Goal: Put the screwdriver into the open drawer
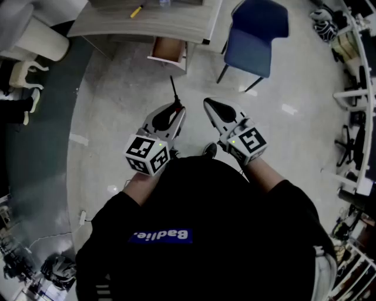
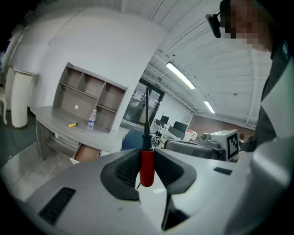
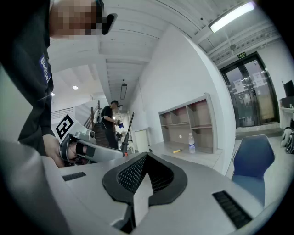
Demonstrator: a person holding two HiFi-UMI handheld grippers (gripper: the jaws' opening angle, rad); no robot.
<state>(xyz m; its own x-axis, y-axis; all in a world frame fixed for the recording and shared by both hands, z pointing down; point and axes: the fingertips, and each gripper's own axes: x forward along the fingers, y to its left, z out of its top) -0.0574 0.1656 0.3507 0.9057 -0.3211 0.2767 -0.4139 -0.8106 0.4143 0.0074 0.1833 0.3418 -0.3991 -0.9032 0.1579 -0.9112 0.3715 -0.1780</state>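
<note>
My left gripper [image 2: 147, 158] is shut on the screwdriver [image 2: 147, 166]: the red handle sits between the black pads and the dark shaft [image 2: 147, 110] sticks out ahead. In the head view the left gripper [image 1: 176, 109] is held over the floor in front of the person's body, with the shaft [image 1: 174, 88] pointing toward the open drawer [image 1: 167, 52] under the grey desk [image 1: 117, 26]. The drawer [image 2: 86, 153] also shows in the left gripper view, pulled out low in the desk. My right gripper [image 1: 207, 103] hovers beside the left one. Its jaws [image 3: 146, 156] are shut with nothing in them.
A blue chair [image 1: 256, 35] stands right of the drawer. On the desk are a yellow pen [image 1: 136, 10], a water bottle [image 2: 91, 120] and a cubby shelf [image 2: 89, 94]. Another person [image 3: 110, 120] stands far off. Racks with gear line the room's right side [image 1: 355, 70].
</note>
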